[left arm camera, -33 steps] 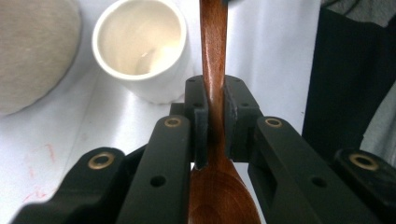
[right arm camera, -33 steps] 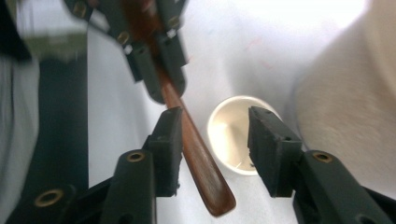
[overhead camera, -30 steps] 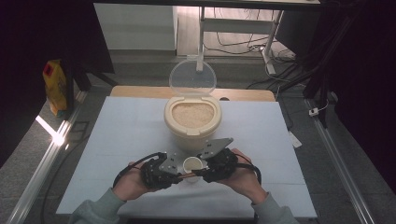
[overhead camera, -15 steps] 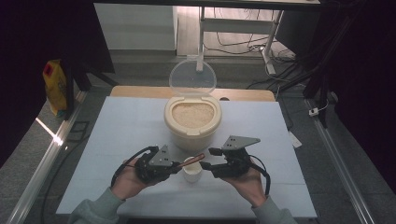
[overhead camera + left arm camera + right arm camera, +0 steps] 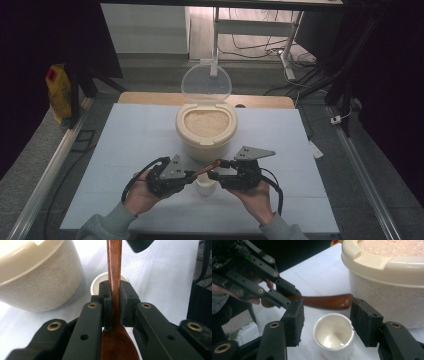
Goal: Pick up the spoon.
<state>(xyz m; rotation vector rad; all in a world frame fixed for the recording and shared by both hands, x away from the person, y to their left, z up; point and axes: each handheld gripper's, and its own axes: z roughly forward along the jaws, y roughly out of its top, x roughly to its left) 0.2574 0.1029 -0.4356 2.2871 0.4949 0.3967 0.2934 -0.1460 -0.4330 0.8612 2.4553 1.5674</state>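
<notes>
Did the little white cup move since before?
No. The little white cup sits at the same spot in front of the rice container in the high view, apart from it, as in both earlier pictures.

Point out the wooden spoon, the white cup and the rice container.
wooden spoon (image 5: pixel 324 301): right gripper view, on the handle past the left tool's jaws.
white cup (image 5: pixel 333 335): right gripper view, on the inner wall.
rice container (image 5: pixel 206 141): high view, on the front wall below the rim.
</notes>
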